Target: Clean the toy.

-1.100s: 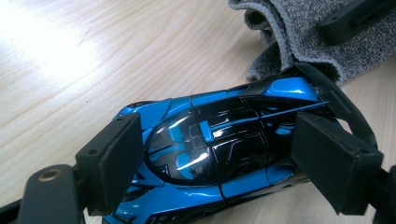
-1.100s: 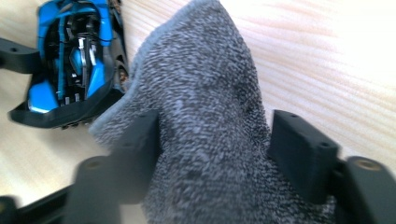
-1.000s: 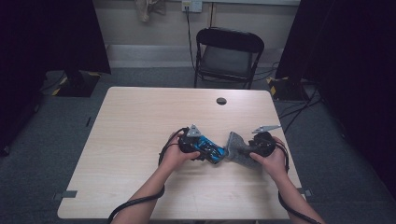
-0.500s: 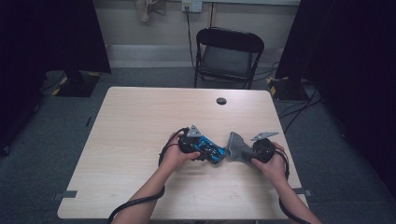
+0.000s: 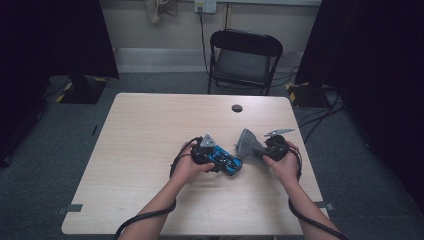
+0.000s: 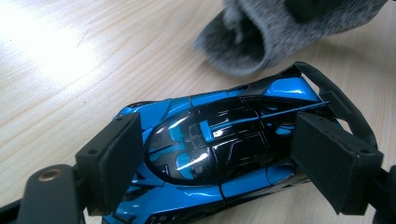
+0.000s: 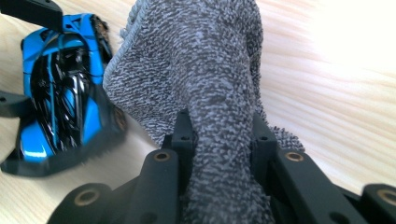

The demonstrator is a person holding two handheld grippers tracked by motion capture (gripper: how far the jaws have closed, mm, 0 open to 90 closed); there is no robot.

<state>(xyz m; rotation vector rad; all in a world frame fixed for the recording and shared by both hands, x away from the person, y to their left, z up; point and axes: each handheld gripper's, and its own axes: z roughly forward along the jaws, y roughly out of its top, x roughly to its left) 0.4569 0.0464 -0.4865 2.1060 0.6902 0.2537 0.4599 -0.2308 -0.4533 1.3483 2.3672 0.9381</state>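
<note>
A glossy blue and black toy car (image 6: pixel 219 149) lies on the table, and my left gripper (image 6: pixel 219 161) is shut on it with a pad against each flank. In the high view the car (image 5: pixel 229 162) sits just ahead of the left gripper (image 5: pixel 220 159). A grey terry cloth (image 7: pixel 201 70) is bunched up between the pads of my right gripper (image 7: pixel 222 140). Those jaws have just been closing and now pinch the cloth. The cloth (image 5: pixel 246 141) stands right of the car, and its loose end (image 6: pixel 261 37) hangs close to the car's tail. The right gripper (image 5: pixel 260 151) points left toward the car.
The light wooden table (image 5: pixel 150 130) has a small black round cap (image 5: pixel 237 108) near its far edge. A black folding chair (image 5: pixel 243 55) stands behind the table. Cables trail from both grippers off the near edge.
The right gripper's jaws have closed on the grey cloth and gathered it up, and that hand has shifted slightly toward the car. The left hand and the car have stayed put.
</note>
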